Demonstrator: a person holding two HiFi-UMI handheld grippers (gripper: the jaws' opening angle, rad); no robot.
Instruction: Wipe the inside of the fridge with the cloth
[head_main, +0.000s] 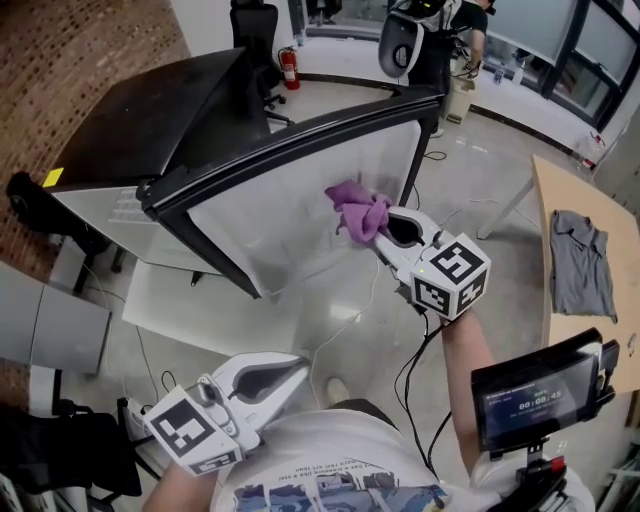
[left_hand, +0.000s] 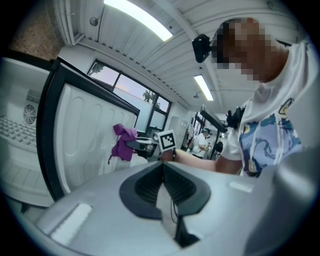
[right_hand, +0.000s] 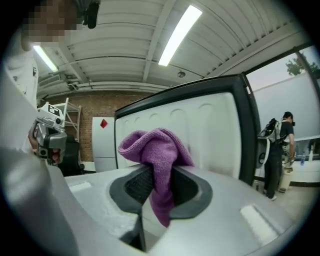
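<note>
R gripper is clamping the purple cloth: jaws are pressing in on a fold of it, w/ the bunched top sticking up past the tips and a tail hanging down btwn the pads. In the head view it's holding the cloth up at the white inner liner of the open fridge door, approx. at the liner's upper middle. Can't tell whether the cloth is actually touching the liner. The black-framed door is standing wide open, w/ the fridge body behind it at left.

L gripper is hanging low, close to the person's torso and well apart from the door. Its jaws are sitting together, w/ nothing btwn them, and pointing toward the door.
</note>
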